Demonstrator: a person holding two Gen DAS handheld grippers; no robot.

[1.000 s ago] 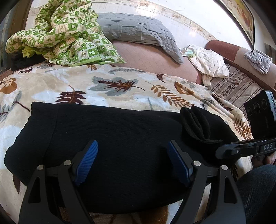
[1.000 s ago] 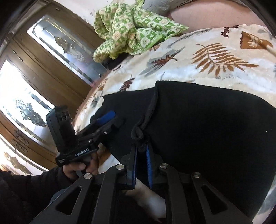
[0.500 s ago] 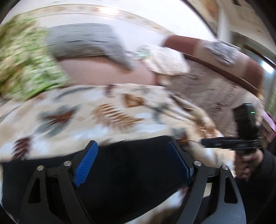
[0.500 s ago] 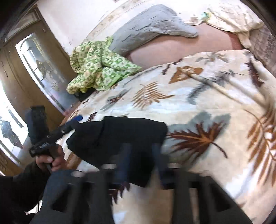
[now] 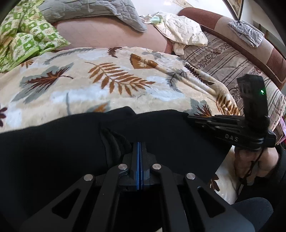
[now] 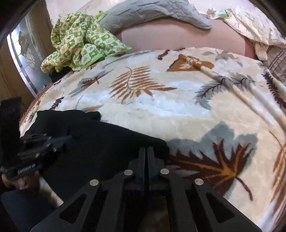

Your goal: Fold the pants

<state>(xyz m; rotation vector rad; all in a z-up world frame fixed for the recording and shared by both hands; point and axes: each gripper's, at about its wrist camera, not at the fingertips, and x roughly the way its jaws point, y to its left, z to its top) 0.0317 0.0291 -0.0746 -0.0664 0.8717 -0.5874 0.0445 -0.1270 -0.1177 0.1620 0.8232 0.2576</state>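
Note:
The black pants lie folded on the leaf-patterned blanket near the bed's front edge. In the left wrist view my left gripper is shut on the near edge of the pants, by a bunched fold. My right gripper comes in from the right with its tip at the pants' right corner. In the right wrist view my right gripper is shut on the right edge of the pants. My left gripper shows at the left on the cloth.
A green patterned quilt and a grey pillow lie at the back of the bed. A cream cloth and a striped cover lie at the right. A glass door stands at the left.
My left gripper was open over the pants and has shut on their near edge. My right gripper let go, swung right and has gripped the pants' right edge.

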